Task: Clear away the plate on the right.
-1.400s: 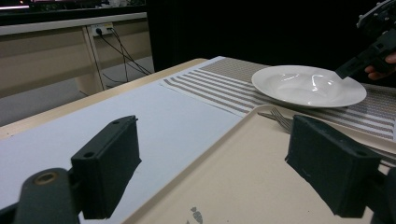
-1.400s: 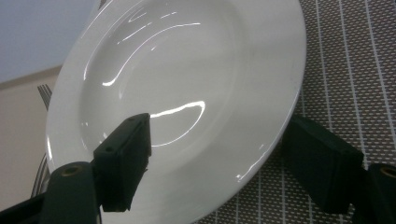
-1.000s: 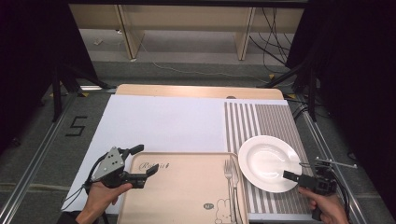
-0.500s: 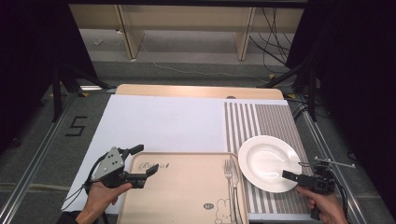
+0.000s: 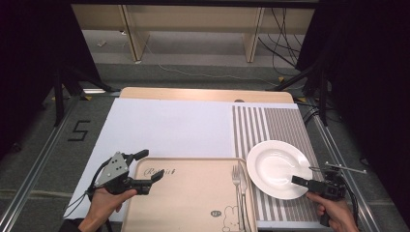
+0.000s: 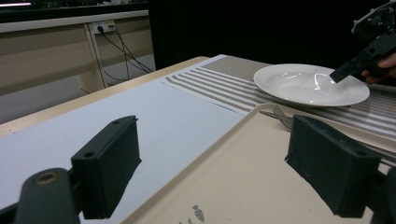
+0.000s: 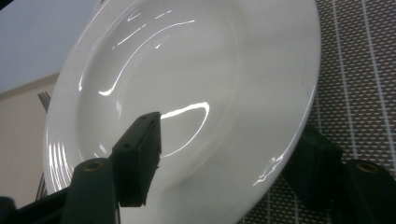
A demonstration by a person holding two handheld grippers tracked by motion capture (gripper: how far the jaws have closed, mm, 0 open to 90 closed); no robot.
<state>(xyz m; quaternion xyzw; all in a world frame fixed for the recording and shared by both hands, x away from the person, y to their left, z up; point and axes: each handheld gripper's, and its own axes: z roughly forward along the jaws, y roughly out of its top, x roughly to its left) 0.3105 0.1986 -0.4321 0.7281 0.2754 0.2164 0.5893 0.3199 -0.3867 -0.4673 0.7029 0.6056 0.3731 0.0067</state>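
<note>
A white plate [image 5: 275,164] lies on a striped placemat [image 5: 270,123] at the right. My right gripper [image 5: 302,182] is open at the plate's near right rim. In the right gripper view the plate [image 7: 187,70] runs between the jaws, one above its bowl and the other outside the rim. A beige tray [image 5: 188,198] lies at the front middle with a fork [image 5: 238,181] along its right side. My left gripper [image 5: 149,166] is open across the tray's far left corner. In its own view the left gripper [image 6: 212,140] has one jaw over the white mat [image 6: 177,112] and one over the tray [image 6: 243,172].
A large white mat [image 5: 169,125] covers the table's left and middle. The wooden table edge [image 5: 193,93] runs along the back, with shelf legs and cables on the floor behind. A "5" mark [image 5: 77,130] is on the floor at the left.
My right gripper has edged slightly left, farther over the plate's rim. The left gripper, tray and fork have stayed put.
</note>
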